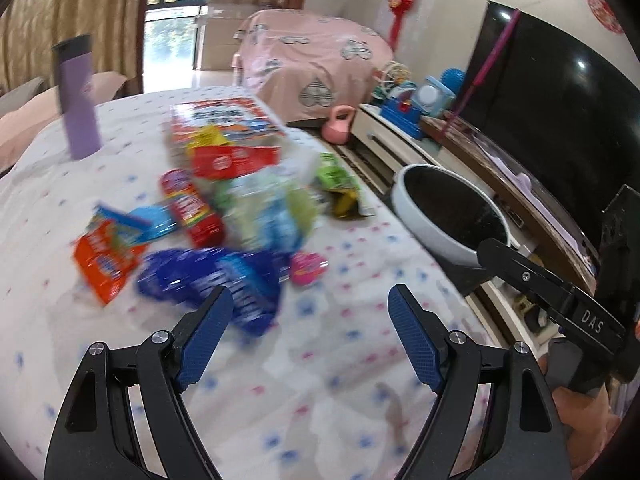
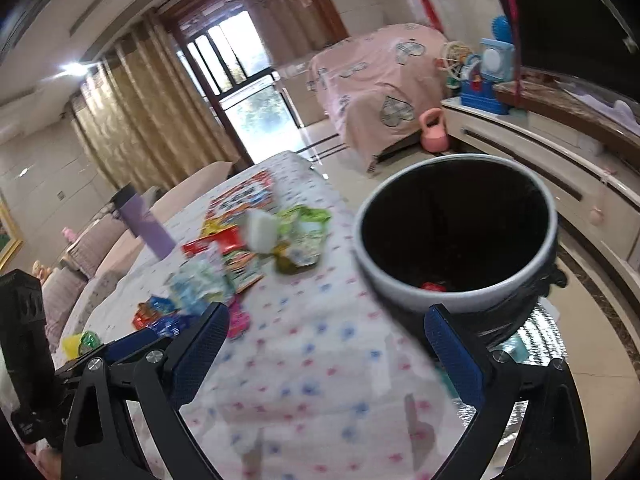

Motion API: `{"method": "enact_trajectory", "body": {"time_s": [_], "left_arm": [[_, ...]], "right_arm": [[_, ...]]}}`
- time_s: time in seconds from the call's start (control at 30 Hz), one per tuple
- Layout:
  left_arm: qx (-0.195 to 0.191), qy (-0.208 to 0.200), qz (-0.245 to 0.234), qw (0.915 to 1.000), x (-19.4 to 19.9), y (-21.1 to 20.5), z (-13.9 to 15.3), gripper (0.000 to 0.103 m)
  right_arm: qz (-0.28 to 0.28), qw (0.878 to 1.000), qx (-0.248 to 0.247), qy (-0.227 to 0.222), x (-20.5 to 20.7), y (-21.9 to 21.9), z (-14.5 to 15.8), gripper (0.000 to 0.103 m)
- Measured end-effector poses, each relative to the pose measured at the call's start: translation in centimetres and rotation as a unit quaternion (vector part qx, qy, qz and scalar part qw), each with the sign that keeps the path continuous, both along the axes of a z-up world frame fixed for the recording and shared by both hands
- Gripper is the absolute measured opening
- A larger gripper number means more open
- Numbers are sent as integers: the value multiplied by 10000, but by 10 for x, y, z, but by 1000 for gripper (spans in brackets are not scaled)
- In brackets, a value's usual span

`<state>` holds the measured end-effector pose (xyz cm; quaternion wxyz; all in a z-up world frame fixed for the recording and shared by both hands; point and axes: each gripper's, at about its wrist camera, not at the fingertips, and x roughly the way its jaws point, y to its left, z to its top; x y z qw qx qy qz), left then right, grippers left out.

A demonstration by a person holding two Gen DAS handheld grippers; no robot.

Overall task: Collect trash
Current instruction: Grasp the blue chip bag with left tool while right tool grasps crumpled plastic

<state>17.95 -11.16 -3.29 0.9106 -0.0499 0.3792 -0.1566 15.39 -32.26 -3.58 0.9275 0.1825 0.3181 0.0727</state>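
Several snack wrappers lie in a heap on the cloth-covered table (image 1: 312, 360): a blue wrapper (image 1: 216, 280), an orange packet (image 1: 104, 260), a red tube (image 1: 192, 208), a pink round piece (image 1: 306, 266) and a green packet (image 1: 336, 180). My left gripper (image 1: 310, 302) is open and empty, just in front of the blue wrapper. A white bin with a black liner (image 2: 460, 284) stands at the table's right edge, with a red item (image 2: 434, 286) inside. My right gripper (image 2: 326, 324) is open and empty, near the bin's rim. The heap also shows in the right wrist view (image 2: 248, 248).
A purple bottle (image 1: 78, 100) stands at the table's far left. A large printed box (image 1: 224, 118) lies behind the heap. A TV cabinet (image 2: 560, 168) with toys, a pink kettlebell (image 2: 434, 130) on the floor and a pink-covered piece of furniture (image 1: 316, 60) are beyond.
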Motion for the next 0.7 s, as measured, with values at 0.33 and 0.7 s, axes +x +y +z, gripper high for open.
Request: {"method": "enact_trajectory", "body": {"time_s": [0.33, 0.7], "left_arm": [[-125, 115, 506, 9986, -10, 56, -10, 82], [-226, 328, 718, 9966, 5, 88, -15, 82]], "right_arm": [[402, 9984, -254, -293, -8, 58, 0, 99], [805, 9965, 61, 198, 11, 88, -12, 98]]}}
